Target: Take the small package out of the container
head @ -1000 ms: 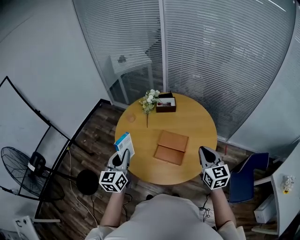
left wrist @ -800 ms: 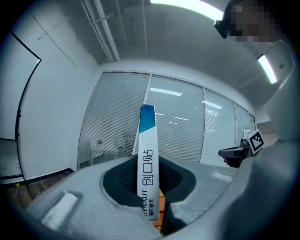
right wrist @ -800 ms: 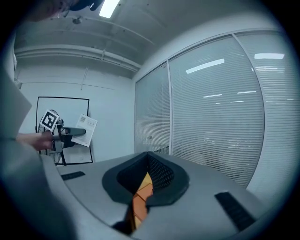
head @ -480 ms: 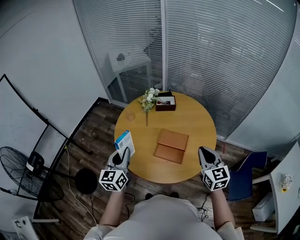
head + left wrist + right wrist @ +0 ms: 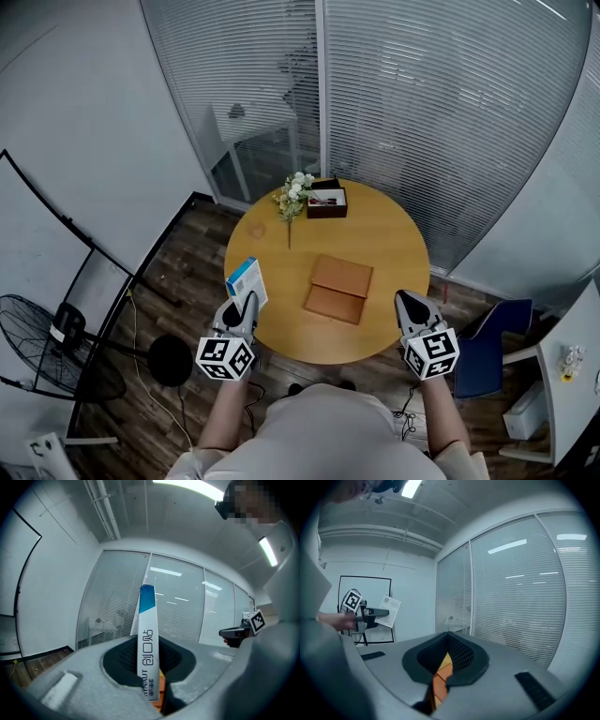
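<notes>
Pinching the package (image 5: 147,639) between nearly closed jaws, the left gripper (image 5: 247,307) holds it; the right gripper (image 5: 406,299) has jaws together, empty.

I see a round wooden table (image 5: 394,253) carrying three things. At its far edge sits a dark container (image 5: 327,203), and a bunch of white flowers (image 5: 292,193) lies just beside it on the left, stems pointing toward me. A brown two-panel mat (image 5: 337,289) lies flat near the middle
</notes>
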`<state>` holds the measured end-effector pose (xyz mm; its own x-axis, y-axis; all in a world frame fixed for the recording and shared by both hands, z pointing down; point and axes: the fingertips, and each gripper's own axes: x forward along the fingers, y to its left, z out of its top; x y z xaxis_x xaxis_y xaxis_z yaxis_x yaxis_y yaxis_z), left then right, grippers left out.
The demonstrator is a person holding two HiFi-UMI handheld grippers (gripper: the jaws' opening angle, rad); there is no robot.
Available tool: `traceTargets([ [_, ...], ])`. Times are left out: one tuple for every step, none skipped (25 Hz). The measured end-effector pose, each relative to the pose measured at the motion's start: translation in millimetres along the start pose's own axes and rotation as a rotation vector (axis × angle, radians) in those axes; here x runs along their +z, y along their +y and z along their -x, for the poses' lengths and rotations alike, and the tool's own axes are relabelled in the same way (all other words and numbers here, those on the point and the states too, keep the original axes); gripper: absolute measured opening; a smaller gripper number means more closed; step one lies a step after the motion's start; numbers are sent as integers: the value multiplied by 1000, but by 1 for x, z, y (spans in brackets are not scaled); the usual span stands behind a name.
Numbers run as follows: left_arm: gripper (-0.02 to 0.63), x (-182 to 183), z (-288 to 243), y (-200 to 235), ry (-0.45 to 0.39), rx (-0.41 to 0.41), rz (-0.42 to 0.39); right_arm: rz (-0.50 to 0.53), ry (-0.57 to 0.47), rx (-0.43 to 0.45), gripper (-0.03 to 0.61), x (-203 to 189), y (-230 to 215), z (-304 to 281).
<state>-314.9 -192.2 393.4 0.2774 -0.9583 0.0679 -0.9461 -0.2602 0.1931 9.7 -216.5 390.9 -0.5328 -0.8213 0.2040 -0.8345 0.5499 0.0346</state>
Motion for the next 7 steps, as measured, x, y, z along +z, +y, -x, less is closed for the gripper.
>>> traceTargets([
  [60, 0, -1, -1, 0, 0, -1, 0, -1, 1, 2, 0, -1, 0],
  [60, 0, -2, -1, 0, 0, -3, 0, -2, 2, 2, 0, -2, 0],
  [60, -1, -4, -1, -1, 0, -6, 1, -3, 4, 2, 1, -2, -1],
  [60, 0, -6, -1, -1, 0, -10, 1, -5, 6, 2, 2, -3, -3],
  [60, -1, -8, 0, -2, 1, -14, 1, -7, 7, 2, 2, -4, -4],
  [60, -1, -10, 0, -2, 1, -19, 2, -10, 7, 3, 3, -4, -5],
  [60, -1, -13, 0, -2, 2, -23, 2, -12, 8, 2, 4, -5, -6],
])
